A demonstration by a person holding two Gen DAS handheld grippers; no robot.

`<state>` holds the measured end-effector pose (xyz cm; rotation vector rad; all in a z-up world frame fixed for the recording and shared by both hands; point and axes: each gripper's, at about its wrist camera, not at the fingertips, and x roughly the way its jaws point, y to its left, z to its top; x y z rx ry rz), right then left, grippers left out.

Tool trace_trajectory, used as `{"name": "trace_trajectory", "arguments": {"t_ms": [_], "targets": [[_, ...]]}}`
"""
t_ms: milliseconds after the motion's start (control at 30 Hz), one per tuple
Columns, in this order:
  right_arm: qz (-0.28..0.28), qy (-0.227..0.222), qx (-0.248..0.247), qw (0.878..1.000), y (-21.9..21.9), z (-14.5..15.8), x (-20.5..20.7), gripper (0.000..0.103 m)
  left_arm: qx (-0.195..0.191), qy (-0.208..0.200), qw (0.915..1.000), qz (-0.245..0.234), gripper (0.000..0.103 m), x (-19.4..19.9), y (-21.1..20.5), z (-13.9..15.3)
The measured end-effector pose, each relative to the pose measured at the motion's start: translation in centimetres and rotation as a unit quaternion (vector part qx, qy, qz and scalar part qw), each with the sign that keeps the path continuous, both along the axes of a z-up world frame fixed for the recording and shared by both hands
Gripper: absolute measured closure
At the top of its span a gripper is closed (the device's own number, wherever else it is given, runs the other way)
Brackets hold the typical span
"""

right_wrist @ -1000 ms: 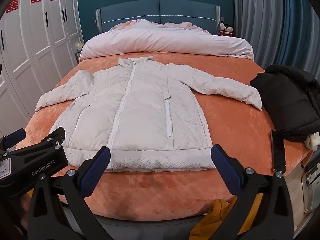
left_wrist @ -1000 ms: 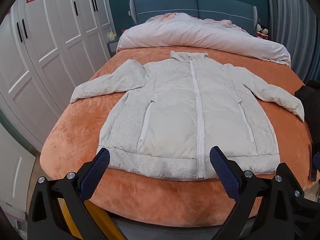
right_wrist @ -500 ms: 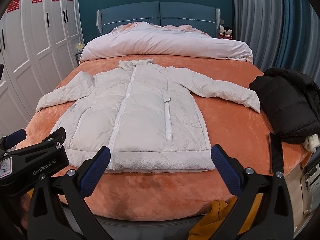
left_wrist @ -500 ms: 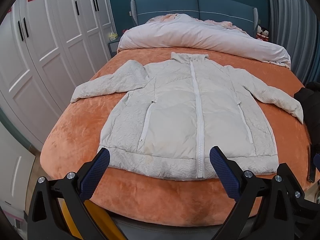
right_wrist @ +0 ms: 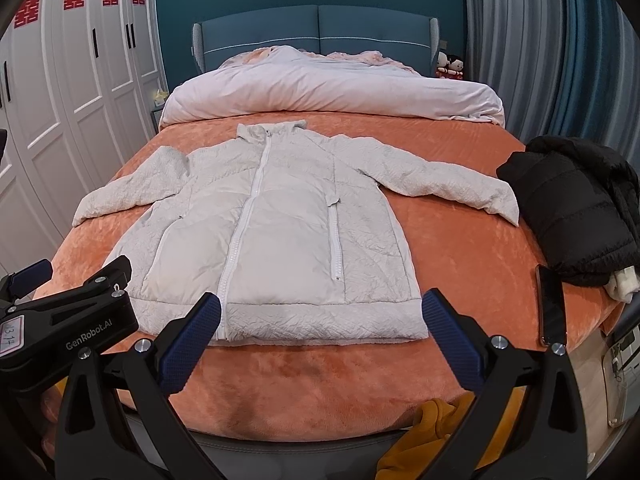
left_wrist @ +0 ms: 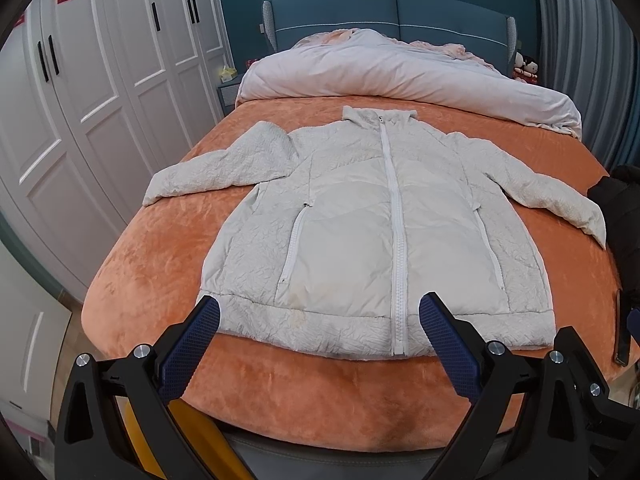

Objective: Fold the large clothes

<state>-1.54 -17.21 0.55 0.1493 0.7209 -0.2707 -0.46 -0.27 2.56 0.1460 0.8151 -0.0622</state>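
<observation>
White jacket (left_wrist: 372,240) flat on orange bed (left_wrist: 152,280), left claw (left_wrist: 320,340) released, right claw (right_wrist: 322,338) released

White jacket (left_wrist: 372,236) flat on orange bed (left_wrist: 160,280); hand-held gripper (left_wrist: 320,332) spread wide.

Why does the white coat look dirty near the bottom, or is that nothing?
The white coat has a yellowish stain near its hem, below the pocket zipper on the picture's left. Otherwise it lies flat and zipped on the orange bed.
</observation>
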Motion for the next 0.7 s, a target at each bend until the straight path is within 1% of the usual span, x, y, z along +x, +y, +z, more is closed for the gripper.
{"name": "trace_trajectory", "arguments": {"t_ms": [700], "targets": [[0.001,0.002,0.0,1.0,-0.11,0.0,-0.16,0.005,-0.002,0.008,0.9999,0.006,0.006,-0.24,0.01,-0.34]]}}
